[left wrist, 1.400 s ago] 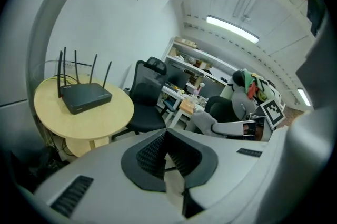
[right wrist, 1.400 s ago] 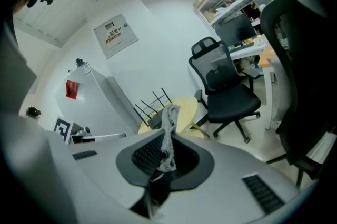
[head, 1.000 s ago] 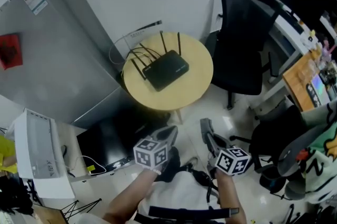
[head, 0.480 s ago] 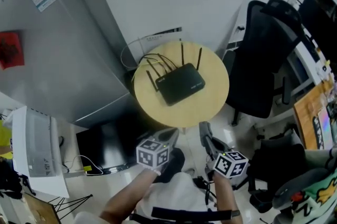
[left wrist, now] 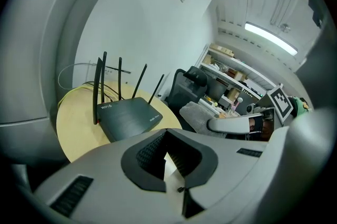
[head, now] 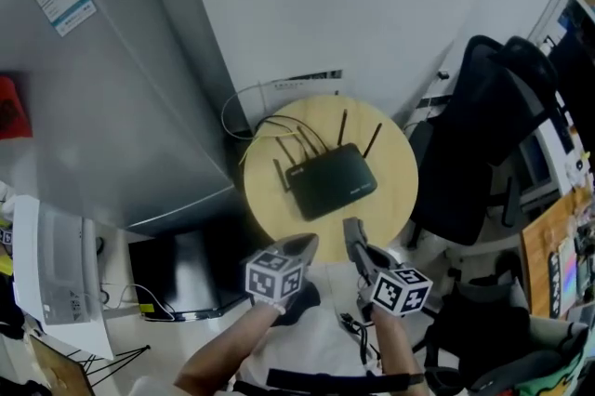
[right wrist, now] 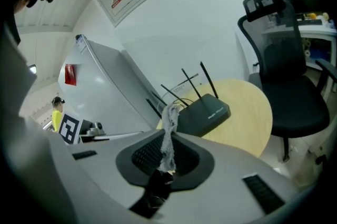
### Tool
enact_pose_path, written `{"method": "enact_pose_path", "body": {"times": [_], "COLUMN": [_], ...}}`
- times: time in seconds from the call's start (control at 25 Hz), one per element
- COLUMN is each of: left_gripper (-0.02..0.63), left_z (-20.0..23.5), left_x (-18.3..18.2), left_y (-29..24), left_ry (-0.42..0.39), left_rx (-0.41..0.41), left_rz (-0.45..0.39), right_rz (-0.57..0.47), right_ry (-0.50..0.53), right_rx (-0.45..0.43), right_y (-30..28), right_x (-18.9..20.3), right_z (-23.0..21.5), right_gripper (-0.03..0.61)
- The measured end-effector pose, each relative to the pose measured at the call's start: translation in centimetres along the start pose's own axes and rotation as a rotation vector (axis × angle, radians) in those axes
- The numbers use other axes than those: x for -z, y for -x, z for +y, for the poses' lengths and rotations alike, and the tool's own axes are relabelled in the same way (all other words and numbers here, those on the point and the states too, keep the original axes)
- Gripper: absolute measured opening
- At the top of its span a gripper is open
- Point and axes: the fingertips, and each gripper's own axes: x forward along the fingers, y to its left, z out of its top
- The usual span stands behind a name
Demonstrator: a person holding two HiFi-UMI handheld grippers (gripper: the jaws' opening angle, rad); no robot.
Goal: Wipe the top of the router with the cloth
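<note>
A small round wooden table (head: 400, 190) stands by a white wall, with a grey cabinet (head: 112, 106) at its left and a black office chair (head: 493, 134) at its right. A black router (head: 333, 183) lies at the table's middle, four aerials raised. At the table's near edge a person holds two grippers clear of the router: the left gripper (head: 302, 243) with jaws pressed together on nothing, the right gripper (head: 351, 231) pinching a strip of grey cloth (right wrist: 169, 133) that stands up from its jaws.
</note>
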Motion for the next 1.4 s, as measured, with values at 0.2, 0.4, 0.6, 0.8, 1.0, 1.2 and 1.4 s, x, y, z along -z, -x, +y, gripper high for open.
{"method": "enact_pose_path", "body": {"times": [0.2,0.4,0.6,0.8,1.0,1.2,1.4], "left_gripper": [-0.002,-0.002,-0.002,-0.002,-0.002,-0.002,-0.002], "left_z": [2.3,3.9,5.6,7.4,9.2,11.5,13.0], "left_x": [-1.1,-2.0,-2.7,-3.1,-3.4,-3.6,-4.1], "left_y": [-1.0,-1.7,-2.1,-2.9,-3.4,-3.9,-4.4], "left_ry": [0.018,0.017,0.021,0.055,0.089,0.142,0.173], "left_rx": [-0.002,0.010,0.004,-0.015,-0.068,-0.148,-0.202], "left_rz": [0.013,0.029,0.032,0.029,0.007,-0.017,-0.032], "right_rz": [0.055,0.084,0.139,0.234,0.320,0.393,0.468], "right_ry": [0.043,0.081,0.131,0.191,0.241,0.317,0.371], "right_rx": [-0.009,-0.015,-0.017,-0.002,-0.024,-0.056,-0.056], "right_y": [-3.9,-7.5,-10.1,-14.0,-17.6,-21.3,-24.5], "right_x": [-1.2,-2.4,-2.9,-2.5,-2.2,-2.7,-3.0], "right_z": [0.5,1.2,1.5,-0.2,-0.8,-0.5,-0.4], "right_gripper": [0.035,0.035,0.035,0.035,0.035,0.035,0.035]}}
